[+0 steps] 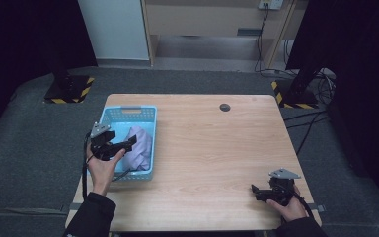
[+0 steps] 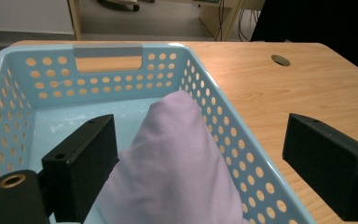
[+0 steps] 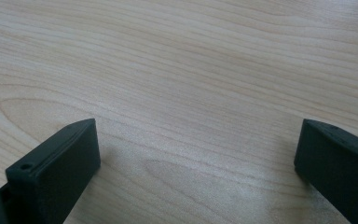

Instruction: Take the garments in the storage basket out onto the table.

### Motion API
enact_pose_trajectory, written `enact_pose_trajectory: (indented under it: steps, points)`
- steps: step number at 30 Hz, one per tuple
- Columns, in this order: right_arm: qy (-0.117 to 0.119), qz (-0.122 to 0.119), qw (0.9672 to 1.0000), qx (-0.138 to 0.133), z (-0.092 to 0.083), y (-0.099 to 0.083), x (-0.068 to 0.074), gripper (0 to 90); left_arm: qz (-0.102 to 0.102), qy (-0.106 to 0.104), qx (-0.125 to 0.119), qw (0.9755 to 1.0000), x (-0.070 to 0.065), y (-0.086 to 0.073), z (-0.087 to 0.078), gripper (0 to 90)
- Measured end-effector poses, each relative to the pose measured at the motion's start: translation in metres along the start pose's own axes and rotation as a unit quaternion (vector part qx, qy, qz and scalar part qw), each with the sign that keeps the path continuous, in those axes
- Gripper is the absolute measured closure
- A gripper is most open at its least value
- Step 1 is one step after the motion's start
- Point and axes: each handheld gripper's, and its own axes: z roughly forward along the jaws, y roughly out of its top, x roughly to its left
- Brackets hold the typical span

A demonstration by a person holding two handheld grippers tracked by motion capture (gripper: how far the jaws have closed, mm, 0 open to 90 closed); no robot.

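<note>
Cloth, judged soft and light, is straddled in the basket by the left gripper's released fingers, best pinched at its raised fold.

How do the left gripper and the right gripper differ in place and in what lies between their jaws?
The left gripper hovers over the blue basket, while the right gripper stays low near the wooden table's front right corner. The left gripper's jaws straddle the lilac cloth and the basket wall; the right gripper's have bare wood between them. Both are open and hold nothing.

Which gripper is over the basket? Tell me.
The left gripper: its open fingers straddle the basket's right wall beside the purple cloth. The right gripper sits over bare table.
</note>
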Motion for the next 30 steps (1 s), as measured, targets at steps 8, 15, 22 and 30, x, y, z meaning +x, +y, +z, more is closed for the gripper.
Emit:
enact_pose_trajectory:
  steps: [8, 15, 22, 30]
  points:
    - [0.0, 0.0, 1.0, 0.0, 0.0, 0.0, 0.0, 0.4, 0.003, 0.002, 0.007, 1.0, 0.001, 0.001, 0.006, 9.4]
    - [0.0, 0.001, 1.0, 0.0, 0.0, 0.0, 0.0, 0.4, 0.005, 0.005, 0.017, 0.9998, 0.002, -0.001, 0.013, 9.4]
    - [0.0, 0.001, 1.0, 0.0, 0.0, 0.0, 0.0, 0.4, 0.008, 0.008, 0.024, 0.9996, 0.002, -0.002, 0.02, 9.4]
    - [0.0, 0.001, 1.0, 0.0, 0.0, 0.0, 0.0, 0.4, 0.013, 0.011, 0.04, 0.9991, 0.002, -0.004, 0.026, 9.4]
